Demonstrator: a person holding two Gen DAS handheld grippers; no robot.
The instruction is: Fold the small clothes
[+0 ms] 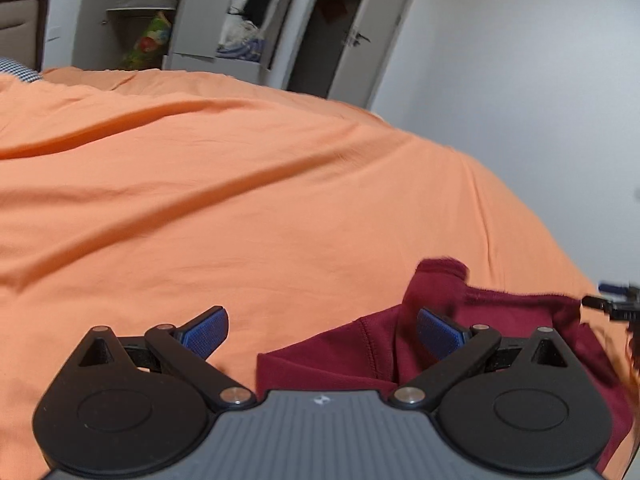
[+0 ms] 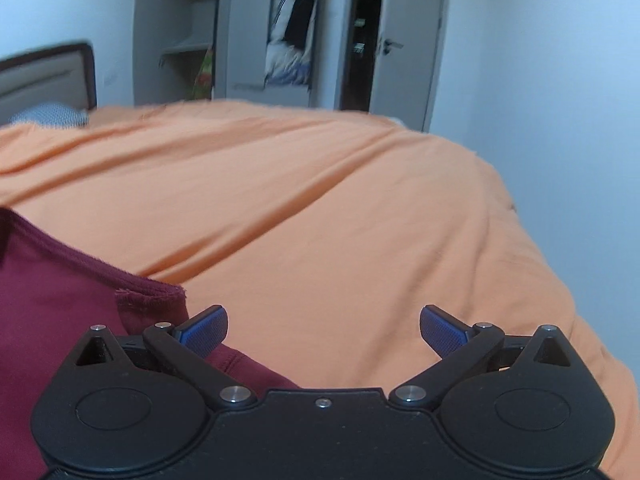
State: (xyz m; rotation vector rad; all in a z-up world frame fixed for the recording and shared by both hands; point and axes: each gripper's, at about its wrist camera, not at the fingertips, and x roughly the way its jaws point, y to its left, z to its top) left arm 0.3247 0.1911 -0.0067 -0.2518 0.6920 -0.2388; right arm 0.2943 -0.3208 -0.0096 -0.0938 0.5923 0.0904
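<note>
Pre-grasp stage: my left gripper (image 1: 322, 334) and right gripper (image 2: 323, 332) both gape, released, flanking the maroon garment (image 1: 360, 356) rumpled on the orange bedspread (image 1: 240, 200); next, I judge, pinch its edges.

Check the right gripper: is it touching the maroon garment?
Cannot tell. In the right wrist view the open right gripper has its left finger overlapping the maroon garment, but no gap or contact shows.
</note>
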